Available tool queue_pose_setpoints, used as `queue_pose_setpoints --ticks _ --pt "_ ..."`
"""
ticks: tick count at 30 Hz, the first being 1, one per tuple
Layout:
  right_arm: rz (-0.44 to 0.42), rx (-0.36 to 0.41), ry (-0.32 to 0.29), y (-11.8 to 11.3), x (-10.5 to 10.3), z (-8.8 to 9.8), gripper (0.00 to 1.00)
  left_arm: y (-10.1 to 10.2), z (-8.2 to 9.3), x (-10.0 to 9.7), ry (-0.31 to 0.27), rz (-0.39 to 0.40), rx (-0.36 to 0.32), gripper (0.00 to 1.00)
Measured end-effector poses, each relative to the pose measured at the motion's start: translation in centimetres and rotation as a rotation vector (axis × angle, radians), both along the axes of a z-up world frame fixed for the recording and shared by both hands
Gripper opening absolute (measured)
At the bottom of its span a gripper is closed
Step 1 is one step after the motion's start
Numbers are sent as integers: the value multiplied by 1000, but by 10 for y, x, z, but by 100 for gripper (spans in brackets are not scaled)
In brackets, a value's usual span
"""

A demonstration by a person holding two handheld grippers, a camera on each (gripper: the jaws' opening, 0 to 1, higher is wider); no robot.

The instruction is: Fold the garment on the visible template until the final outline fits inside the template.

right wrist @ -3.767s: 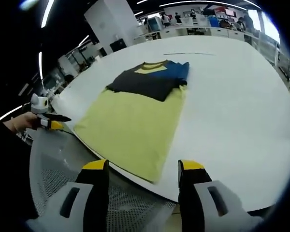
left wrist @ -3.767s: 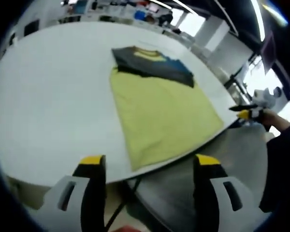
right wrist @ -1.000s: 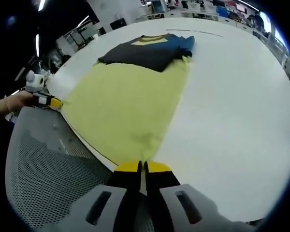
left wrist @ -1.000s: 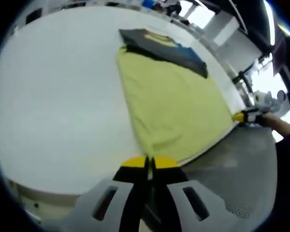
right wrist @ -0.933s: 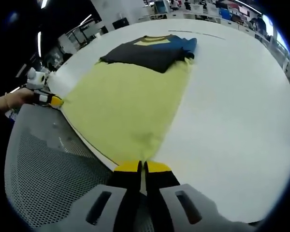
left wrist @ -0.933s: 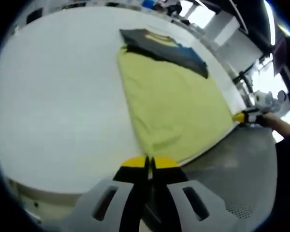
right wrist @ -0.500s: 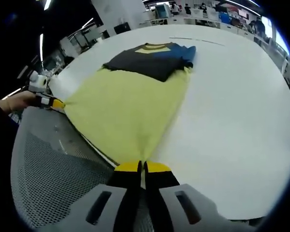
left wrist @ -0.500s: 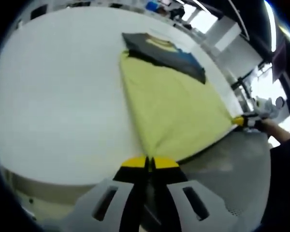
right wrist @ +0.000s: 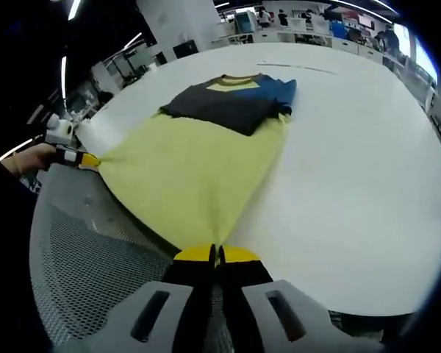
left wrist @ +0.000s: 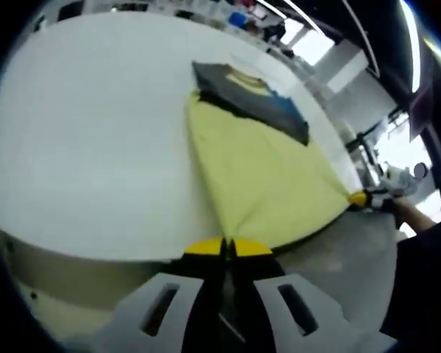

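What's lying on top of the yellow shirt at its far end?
The shirt's own dark upper part with blue sleeve is folded over there. The yellow fabric beneath it is covered. Both hand-held grippers pinch the near hem corners.

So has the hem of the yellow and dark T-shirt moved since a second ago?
Yes. The yellow hem is pulled taut and lifted off the white table edge toward both shut grippers.

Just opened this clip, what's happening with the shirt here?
A person with a two-jaw gripper in each hand is folding a yellow T-shirt with dark sleeves folded across its top on a white table. The left gripper and the right gripper are each shut on a bottom corner of the hem, which is pulled taut at the table's near edge. The collar end lies flat.
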State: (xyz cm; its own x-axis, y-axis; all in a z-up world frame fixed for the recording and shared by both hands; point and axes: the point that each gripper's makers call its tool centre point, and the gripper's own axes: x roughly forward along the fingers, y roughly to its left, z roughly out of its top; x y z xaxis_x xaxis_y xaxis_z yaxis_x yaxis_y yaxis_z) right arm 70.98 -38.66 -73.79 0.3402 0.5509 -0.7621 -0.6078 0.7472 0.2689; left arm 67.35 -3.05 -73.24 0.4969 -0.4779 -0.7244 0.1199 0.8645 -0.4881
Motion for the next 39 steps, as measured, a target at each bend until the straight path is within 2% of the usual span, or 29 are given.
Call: queue_pose_setpoints --ticks 11,24,34,39 --pt "9 10 -36 -5 -15 31 3 -1 37 -14 -29 30 -81 0" --pt "23 25 -60 -7 -29 59 3 -9 71 -29 -52 -13 -95 0" --pt "79 25 -59 -5 -41 81 3 -10 100 -46 -58 -30 -112 0" --pt "81 35 -62 -6 -40 89 3 -12 112 -49 -67 -49 -116 0"
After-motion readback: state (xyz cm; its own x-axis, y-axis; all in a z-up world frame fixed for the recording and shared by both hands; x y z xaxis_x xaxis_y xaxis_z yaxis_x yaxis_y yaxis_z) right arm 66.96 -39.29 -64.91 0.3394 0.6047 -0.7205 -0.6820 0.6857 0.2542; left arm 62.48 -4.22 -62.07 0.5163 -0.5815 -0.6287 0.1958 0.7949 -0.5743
